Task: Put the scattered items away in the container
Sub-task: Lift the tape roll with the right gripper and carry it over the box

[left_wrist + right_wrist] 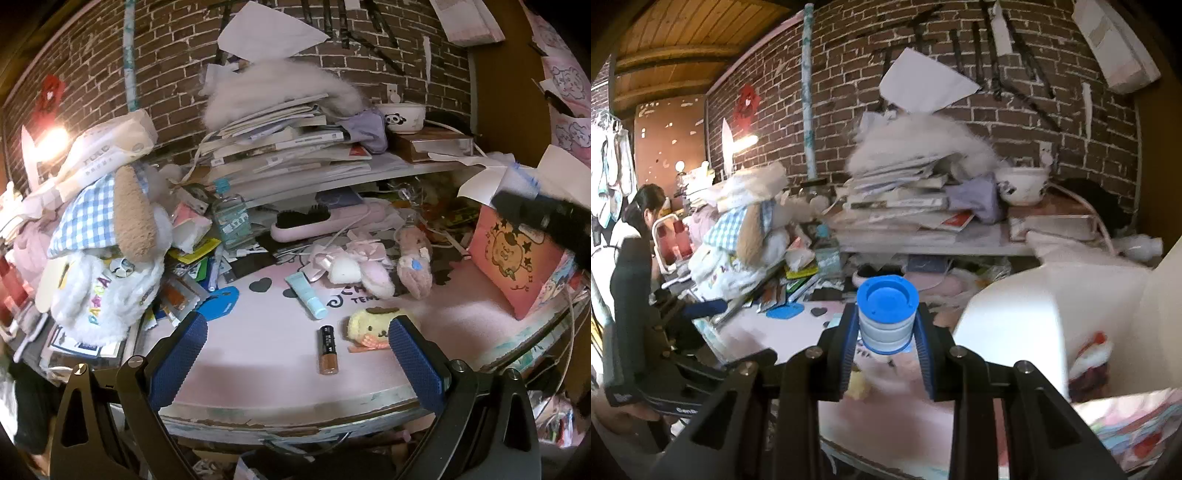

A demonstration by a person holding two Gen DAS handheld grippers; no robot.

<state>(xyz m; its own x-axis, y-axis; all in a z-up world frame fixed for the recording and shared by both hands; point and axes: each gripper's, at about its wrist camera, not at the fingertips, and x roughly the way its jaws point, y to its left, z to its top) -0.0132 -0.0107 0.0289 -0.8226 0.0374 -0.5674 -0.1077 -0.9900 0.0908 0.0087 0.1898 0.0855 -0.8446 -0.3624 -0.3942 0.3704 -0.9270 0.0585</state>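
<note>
Blue-capped spool (887,318) (gripped) above cluttered desk (258,369).

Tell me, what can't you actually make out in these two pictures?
- Container interior: right wrist view, white wall hides most of it.
- Battery label: left wrist view, too small.
- Desk under the blue-capped spool: right wrist view, blurred.
- Right gripper: left wrist view, a dark blur.

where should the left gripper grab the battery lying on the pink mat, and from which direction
Grip the battery around the middle of its barrel, coming down from above. It lies flat on the pink mat, long axis pointing away from the camera, so the open left gripper already straddles it: one finger lands on each long side. Mind the yellow plush close by on its right.
</note>
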